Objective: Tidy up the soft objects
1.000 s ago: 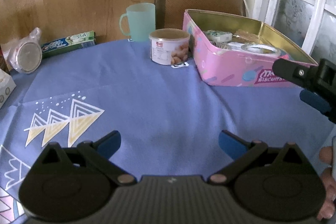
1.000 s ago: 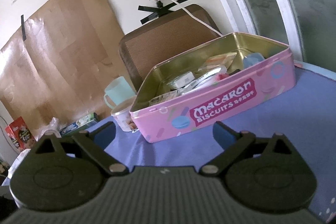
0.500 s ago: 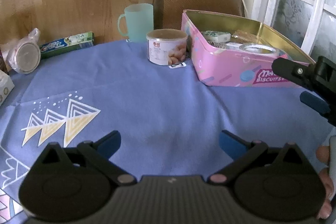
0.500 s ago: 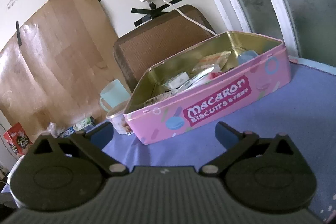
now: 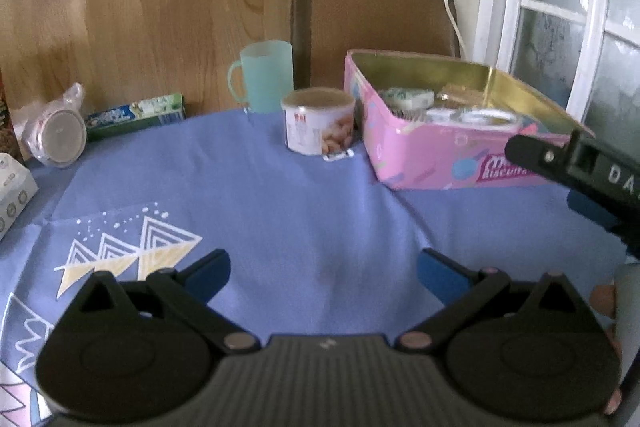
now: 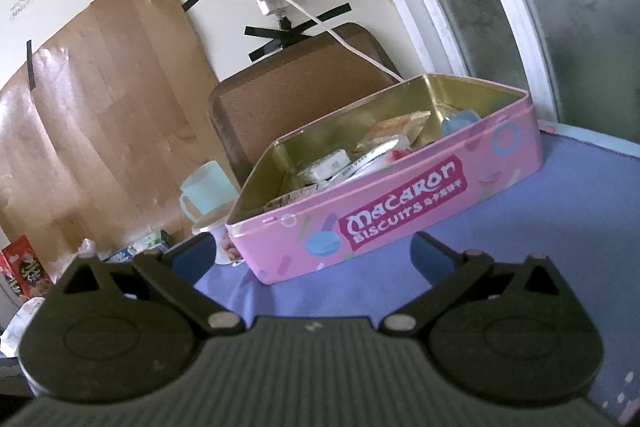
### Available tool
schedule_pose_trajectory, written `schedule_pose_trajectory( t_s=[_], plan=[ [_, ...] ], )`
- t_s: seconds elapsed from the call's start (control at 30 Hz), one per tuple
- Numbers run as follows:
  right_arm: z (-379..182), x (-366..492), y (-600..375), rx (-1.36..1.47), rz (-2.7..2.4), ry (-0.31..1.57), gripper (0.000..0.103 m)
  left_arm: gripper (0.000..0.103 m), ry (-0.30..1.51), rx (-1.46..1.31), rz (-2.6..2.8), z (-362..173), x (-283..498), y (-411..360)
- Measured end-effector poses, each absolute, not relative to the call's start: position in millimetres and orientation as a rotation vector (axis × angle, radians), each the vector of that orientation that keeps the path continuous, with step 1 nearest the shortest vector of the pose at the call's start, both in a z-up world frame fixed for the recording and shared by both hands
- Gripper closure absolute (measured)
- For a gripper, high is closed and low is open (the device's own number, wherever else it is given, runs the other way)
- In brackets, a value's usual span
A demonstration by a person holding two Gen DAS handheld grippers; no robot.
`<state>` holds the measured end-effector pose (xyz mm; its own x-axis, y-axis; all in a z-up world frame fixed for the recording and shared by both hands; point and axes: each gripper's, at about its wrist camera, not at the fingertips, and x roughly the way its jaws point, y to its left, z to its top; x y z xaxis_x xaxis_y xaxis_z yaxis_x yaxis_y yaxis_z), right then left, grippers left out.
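Tin is sitting on the tabletop, already holding packets — we are keeping both tools spread and empty. Our right tool is edging closer to it than a second ago; the left tool is hovering behind.
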<state>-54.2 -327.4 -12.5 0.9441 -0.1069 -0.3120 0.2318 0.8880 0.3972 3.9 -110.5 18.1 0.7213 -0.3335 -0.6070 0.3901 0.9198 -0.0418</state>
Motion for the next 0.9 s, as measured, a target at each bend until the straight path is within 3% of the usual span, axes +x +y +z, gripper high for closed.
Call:
schedule_pose_trajectory(
  t_s=[0.33, 0.9],
  plan=[
    [-0.9, -68.0, -310.5, 0.338, -0.218, 0.165, 0.0, 0.0, 0.499, -0.013, -0.353, 38.7, -5.3, -84.7],
    [-7.2, -67.1, -312.8, 0.348, -0.262, 0.14, 0.0, 0.0, 0.479, -0.048, -0.264, 39.3, 0.3, -75.6]
  ],
)
